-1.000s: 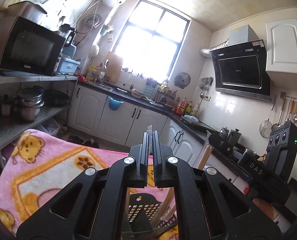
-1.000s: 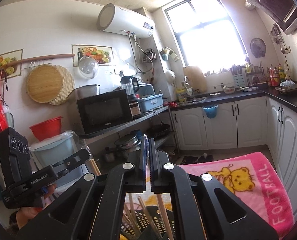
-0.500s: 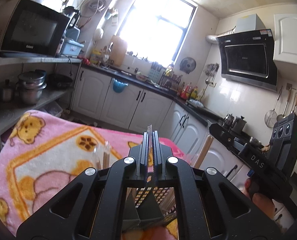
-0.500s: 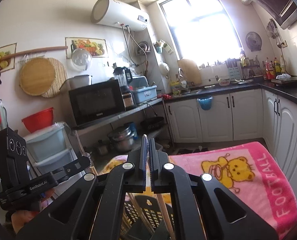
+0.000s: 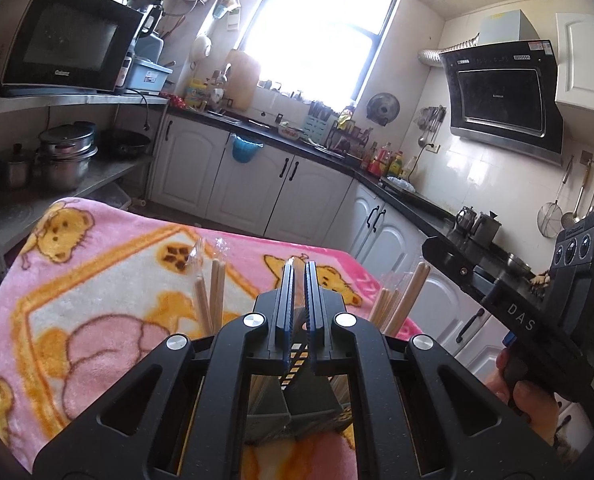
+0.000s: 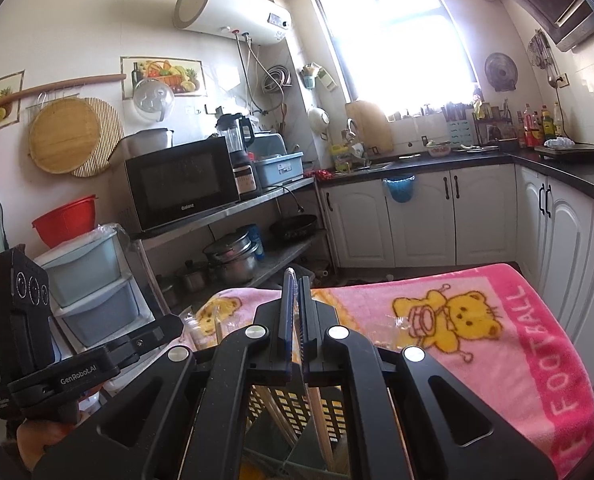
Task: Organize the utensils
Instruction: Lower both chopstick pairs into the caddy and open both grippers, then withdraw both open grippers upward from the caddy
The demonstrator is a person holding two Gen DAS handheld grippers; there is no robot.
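1. Left gripper (image 5: 300, 270) and right gripper (image 6: 295, 276): jaws are seen together, nothing held.
2. Chopsticks (image 5: 216, 294) are stood in the holder (image 6: 285, 408) on the blanket (image 5: 109, 288), just below both grippers.
3. Risk: with jaws closed, chopsticks may be knocked or the holder tipped.

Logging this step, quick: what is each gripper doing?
Left gripper: jaws shut, holding nothing.
Right gripper: jaws shut, holding nothing.
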